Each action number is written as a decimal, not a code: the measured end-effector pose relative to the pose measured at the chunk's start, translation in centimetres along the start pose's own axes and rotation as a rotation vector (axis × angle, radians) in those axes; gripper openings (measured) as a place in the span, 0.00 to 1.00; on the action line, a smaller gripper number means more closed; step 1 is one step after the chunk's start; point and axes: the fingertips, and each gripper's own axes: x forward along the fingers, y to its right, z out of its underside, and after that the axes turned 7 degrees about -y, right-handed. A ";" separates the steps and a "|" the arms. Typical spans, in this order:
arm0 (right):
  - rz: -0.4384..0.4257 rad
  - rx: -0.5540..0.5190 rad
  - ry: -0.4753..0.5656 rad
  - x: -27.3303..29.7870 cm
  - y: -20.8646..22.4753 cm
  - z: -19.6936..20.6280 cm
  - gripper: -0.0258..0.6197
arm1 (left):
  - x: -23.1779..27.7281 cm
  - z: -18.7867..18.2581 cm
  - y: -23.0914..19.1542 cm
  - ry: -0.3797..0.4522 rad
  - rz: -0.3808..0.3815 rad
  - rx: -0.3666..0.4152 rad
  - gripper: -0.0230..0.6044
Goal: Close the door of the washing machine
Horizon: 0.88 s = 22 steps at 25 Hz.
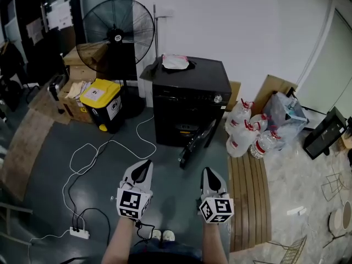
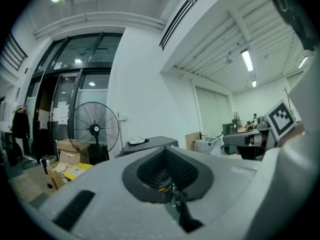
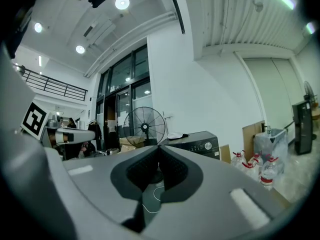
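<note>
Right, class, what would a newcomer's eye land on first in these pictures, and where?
The black washing machine against the white wall, its door hanging open at the front. A standing fan rises to its left behind a yellow-lidded bin, and water bottles cluster on its right. Nearest the camera, the left tongs and right tongs are shut and empty.

Our head camera looks steeply down, the washing machine [image 1: 190, 100] ahead by the wall [image 1: 231, 21]. The cameras on our left gripper [image 1: 144, 168] and right gripper [image 1: 210, 174] sit low, face level along their jaws, well back from it, and share the fan [image 3: 145, 126] and the machine.
</note>
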 end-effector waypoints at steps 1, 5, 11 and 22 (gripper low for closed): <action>-0.004 0.003 -0.001 0.1 0.0 0.1 0.07 | 0.0 0.1 0.0 -0.005 -0.003 0.001 0.05; -0.032 0.017 -0.005 0.5 0.2 0.5 0.12 | 0.2 0.3 0.2 -0.015 -0.010 0.004 0.05; -0.053 0.032 -0.008 1.3 0.9 0.8 0.24 | 0.6 0.0 -0.3 -0.010 -0.029 -0.004 0.05; -0.074 0.013 -0.039 3.0 1.7 2.0 0.32 | 0.9 -0.2 -1.6 0.025 -0.058 -0.042 0.05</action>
